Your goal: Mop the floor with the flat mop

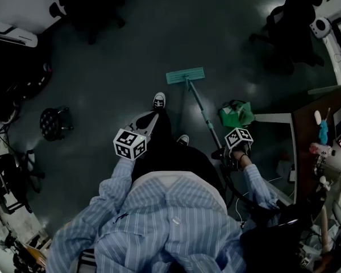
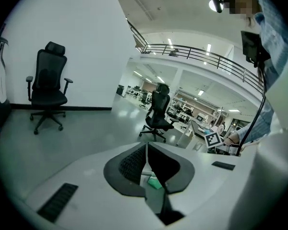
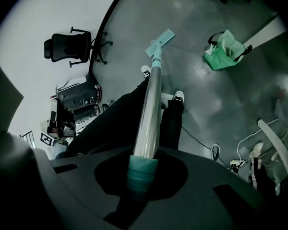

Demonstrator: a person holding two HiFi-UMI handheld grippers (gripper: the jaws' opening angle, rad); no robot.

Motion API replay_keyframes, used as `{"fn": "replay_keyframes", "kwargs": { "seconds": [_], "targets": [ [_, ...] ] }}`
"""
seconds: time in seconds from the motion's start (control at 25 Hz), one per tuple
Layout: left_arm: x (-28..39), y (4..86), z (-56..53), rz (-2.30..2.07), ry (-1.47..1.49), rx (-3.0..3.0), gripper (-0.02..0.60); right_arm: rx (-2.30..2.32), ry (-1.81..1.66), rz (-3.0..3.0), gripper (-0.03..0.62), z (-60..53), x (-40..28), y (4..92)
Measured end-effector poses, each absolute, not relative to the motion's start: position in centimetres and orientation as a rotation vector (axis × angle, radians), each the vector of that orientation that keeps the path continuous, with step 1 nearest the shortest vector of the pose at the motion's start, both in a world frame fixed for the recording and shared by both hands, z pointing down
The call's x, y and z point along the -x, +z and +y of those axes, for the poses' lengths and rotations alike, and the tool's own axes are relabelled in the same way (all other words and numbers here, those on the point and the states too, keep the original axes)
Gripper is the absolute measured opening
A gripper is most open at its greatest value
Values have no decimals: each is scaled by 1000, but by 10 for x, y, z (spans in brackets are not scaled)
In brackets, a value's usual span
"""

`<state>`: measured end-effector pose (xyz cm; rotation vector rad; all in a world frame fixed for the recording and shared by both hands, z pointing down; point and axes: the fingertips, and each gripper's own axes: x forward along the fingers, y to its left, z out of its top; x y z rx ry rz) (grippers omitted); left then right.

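Flat mop [image 1: 198, 101]: its mop head [image 1: 185, 75] lies flat on the floor [image 1: 113, 56], with the handle sloping back toward me. Left of the mop head and nearer me, my left gripper [image 2: 147, 147] is closed on nothing and held off the handle, so I judge it idle. Right of the mop head, my right gripper [image 3: 143, 164] is clamped round the teal end grip [image 3: 142, 174]. I judge that hold gives full reach and steering.
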<state>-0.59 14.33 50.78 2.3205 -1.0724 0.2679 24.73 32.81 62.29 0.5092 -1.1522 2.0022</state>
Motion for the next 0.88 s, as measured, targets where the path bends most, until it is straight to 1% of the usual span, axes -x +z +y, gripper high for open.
{"fn": "replay_keyframes", "kwargs": {
  "seconds": [0.2, 0.56, 0.88],
  "targets": [
    [-12, 501, 158, -1069, 281, -2371, 14, -493, 2058, -1174, 34, 351, -251, 620],
    [-29, 503, 195, -1024, 339, -2421, 14, -467, 2141, -1237, 35, 360, -237, 622],
    [-21, 505, 213, -999, 377, -2458, 14, -481, 2152, -1234, 35, 371, -223, 627]
  ]
}}
